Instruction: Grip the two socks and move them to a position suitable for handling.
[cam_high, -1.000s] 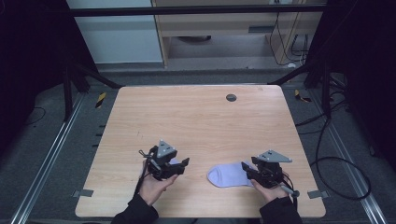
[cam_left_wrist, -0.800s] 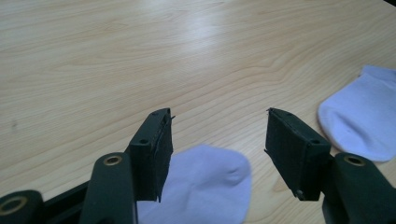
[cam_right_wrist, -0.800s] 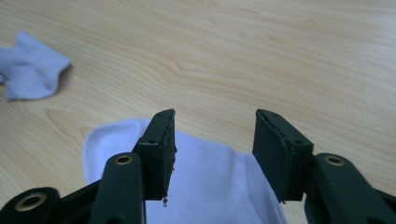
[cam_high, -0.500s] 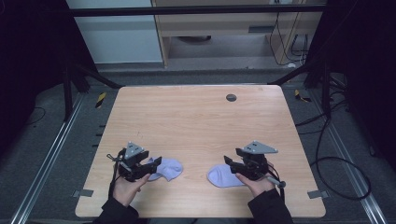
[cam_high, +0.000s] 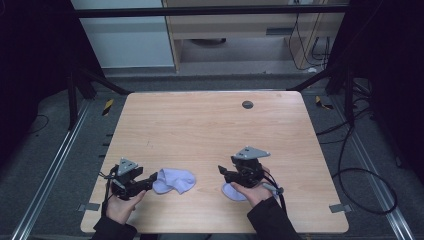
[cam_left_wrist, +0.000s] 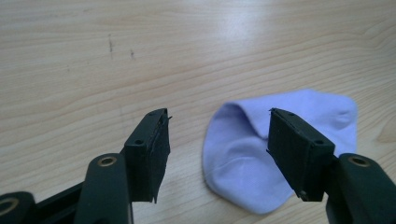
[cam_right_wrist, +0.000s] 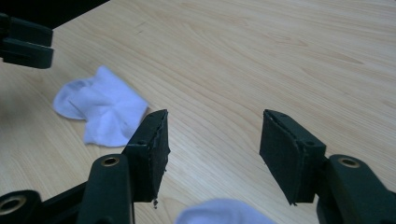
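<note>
Socks lie apart near my table (cam_high: 210, 125) edge, one sock (cam_high: 175, 180) at seven o'clock before my left gripper (cam_high: 152, 179), the other sock (cam_high: 235, 192) at five under my right gripper (cam_high: 222, 172); both jaws, just opening, hold nothing, so next I'd pair them.

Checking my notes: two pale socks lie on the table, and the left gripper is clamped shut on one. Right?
Not quite. The left gripper is open; the left gripper view shows its jaws apart, not pressing the sock. Two socks do lie on the table.
</note>
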